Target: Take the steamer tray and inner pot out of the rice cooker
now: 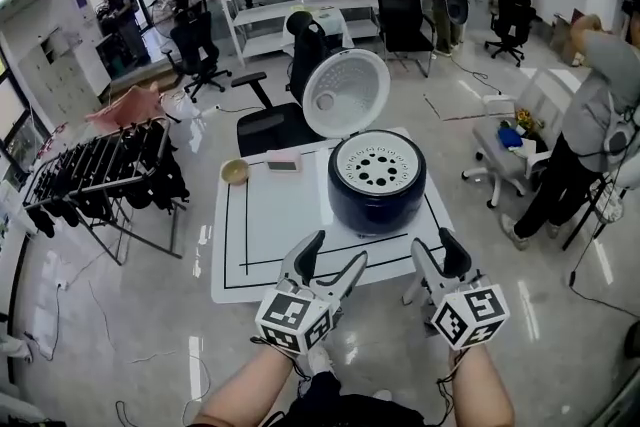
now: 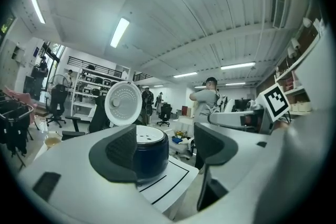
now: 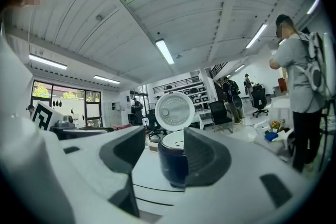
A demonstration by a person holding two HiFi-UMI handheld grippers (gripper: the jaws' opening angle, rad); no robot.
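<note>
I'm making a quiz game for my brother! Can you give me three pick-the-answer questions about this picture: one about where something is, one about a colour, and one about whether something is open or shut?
1. Where does the rice cooker stand?
A. on the floor
B. on the white table
C. on a chair

2. What colour is its body?
A. red
B. yellow
C. dark blue

3. How is its lid?
A. open, standing up
B. shut
C. taken off and lying flat

Answers:
1 B: the head view shows it on the table's marked top.
2 C: its wall is dark blue under the white steamer tray.
3 A: the lid stands up behind the cooker with its inside showing.
</note>
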